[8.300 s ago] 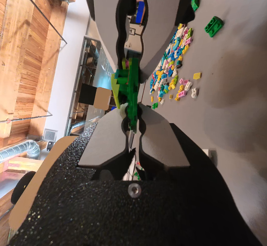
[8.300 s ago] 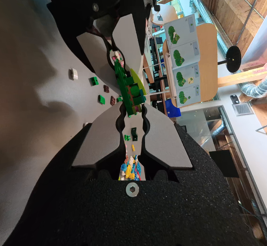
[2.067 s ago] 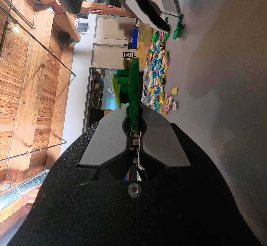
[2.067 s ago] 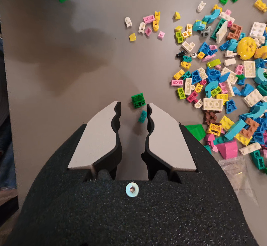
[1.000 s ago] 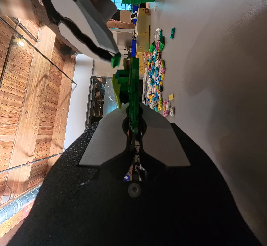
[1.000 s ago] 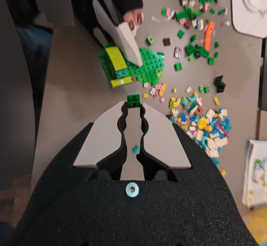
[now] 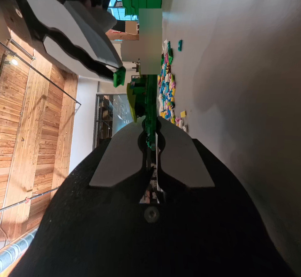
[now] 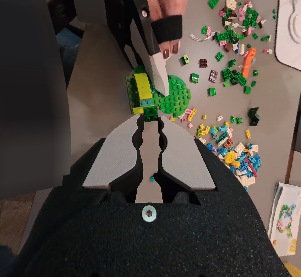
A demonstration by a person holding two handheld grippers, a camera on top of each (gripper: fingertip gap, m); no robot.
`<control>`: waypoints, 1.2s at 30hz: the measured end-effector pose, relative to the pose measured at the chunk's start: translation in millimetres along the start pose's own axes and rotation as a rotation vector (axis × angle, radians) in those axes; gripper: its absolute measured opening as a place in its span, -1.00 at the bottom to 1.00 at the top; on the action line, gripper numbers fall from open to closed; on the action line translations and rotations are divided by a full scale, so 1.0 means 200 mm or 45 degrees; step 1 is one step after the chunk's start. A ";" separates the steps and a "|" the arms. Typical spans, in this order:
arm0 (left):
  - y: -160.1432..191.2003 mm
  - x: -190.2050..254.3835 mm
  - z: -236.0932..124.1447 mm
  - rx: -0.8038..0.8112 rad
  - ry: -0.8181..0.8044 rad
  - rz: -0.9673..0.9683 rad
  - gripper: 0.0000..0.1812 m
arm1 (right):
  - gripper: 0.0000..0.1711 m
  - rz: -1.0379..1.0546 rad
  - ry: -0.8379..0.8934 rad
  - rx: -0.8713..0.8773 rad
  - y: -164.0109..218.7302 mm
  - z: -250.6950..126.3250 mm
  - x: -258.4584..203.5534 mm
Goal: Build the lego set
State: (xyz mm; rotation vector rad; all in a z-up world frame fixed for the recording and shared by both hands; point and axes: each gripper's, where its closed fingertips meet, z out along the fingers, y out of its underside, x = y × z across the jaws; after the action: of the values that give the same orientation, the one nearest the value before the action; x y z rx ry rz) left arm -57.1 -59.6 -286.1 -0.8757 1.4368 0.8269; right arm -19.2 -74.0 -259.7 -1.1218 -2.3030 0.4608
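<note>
The green build (image 8: 164,96), a studded base plate carrying lime-yellow curved pieces and a short teal row, is held up above the grey table (image 8: 101,67), clamped at its edge by the left gripper (image 7: 150,132). In the left wrist view its two grey fingers are pressed close on either side of the plate's thin edge, and the plate stands out edge-on beyond the tips. In the right wrist view one finger of that gripper lies across the top of the plate, with a person's hand (image 8: 164,8) on the tool behind it.

The right gripper (image 8: 151,119) pinches a small dark green brick (image 8: 151,114) at its very tips; the fingers are nearly closed, with only the brick's width between them. The brick sits at the near edge of the build, by the teal row; whether it touches the build cannot be told. In the left wrist view the same brick (image 7: 119,76) appears just left of the plate's far end.

To the right lies a near heap of blue, white, yellow and pink loose pieces (image 8: 236,155). Farther off is a scatter of mostly green parts (image 8: 232,30) with an orange tool (image 8: 248,62) among them. An instruction booklet (image 8: 286,220) lies at the near right.
</note>
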 end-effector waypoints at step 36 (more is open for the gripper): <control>-0.17 -0.31 -0.11 0.298 -0.318 -0.503 -0.91 | -0.82 0.234 -0.804 -1.096 -0.31 -0.25 -0.06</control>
State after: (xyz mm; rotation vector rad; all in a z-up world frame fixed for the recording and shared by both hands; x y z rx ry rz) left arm -35.8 -92.9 -221.9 -0.8093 1.0694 0.4412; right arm -20.8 -117.4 -192.1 -1.7852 -3.0869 -0.2009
